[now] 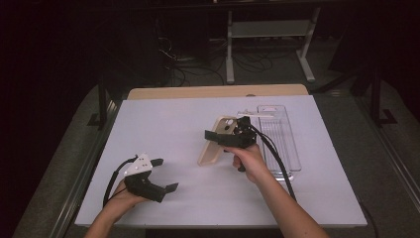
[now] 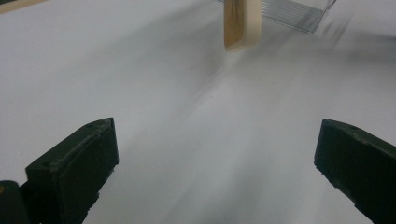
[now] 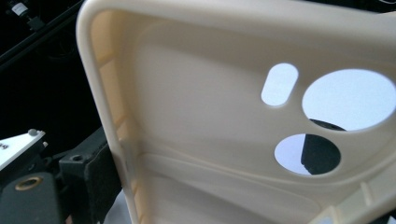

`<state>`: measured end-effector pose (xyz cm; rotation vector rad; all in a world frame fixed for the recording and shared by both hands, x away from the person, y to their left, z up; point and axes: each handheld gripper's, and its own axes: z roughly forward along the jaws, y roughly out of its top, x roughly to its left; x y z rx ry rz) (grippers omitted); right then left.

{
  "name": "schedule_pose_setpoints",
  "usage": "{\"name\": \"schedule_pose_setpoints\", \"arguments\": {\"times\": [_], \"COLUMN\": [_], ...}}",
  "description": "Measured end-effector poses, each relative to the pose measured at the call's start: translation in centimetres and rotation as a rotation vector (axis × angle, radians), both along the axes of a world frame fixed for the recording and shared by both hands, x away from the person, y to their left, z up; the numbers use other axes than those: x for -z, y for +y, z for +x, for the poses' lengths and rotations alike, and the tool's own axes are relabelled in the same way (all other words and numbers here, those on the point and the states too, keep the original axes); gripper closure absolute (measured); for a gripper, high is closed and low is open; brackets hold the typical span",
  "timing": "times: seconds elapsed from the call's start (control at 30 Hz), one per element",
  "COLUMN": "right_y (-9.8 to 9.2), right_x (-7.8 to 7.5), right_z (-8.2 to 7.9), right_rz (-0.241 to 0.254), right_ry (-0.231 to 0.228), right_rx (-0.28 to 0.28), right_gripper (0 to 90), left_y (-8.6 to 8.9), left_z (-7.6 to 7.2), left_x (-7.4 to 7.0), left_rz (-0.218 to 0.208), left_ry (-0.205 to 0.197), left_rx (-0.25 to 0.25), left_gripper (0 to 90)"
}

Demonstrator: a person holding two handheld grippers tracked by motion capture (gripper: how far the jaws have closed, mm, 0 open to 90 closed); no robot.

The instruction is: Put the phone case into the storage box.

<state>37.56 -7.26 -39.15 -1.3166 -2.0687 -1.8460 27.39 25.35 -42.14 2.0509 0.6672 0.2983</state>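
A broad stretch of bare white worktop is left free across the far left and the middle; the near left is occupied by the left gripper, held low with its jaws spread wide and nothing between them; open surface is seen ahead of those jaws in the left gripper view. The centre right is obstructed by a cream phone case, held tilted on end and clamped in the right gripper; just beyond it, a clear plastic tray is laid along the right side; a narrow strip of worktop is left between tray and right edge.
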Motion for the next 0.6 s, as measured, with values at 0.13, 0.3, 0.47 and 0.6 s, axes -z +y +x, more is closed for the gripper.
{"name": "schedule_pose_setpoints", "arguments": {"times": [0.13, 0.3, 0.47, 0.6], "right_y": [-0.6, -1.3, -1.9, -2.3], "right_x": [-0.4, -1.1, -1.8, -2.3], "right_z": [0.3, 0.8, 1.2, 1.5], "right_rz": [0.002, 0.009, 0.003, 0.006], "right_ry": [0.008, 0.011, -0.002, -0.005], "right_rx": [0.011, 0.029, 0.038, 0.052], "right_gripper": [9.1, 9.2, 9.2, 9.2], "left_y": [0.0, 0.0, 0.0, 0.0], "left_z": [0.0, 0.2, 0.2, 0.2], "left_x": [0.1, 0.1, 0.1, 0.0], "left_rz": [0.000, 0.011, 0.007, 0.011], "left_ry": [0.007, -0.005, -0.001, 0.003], "left_rx": [-0.008, 0.001, -0.008, -0.006], "left_gripper": [0.0, 0.0, 0.0, 0.0]}}
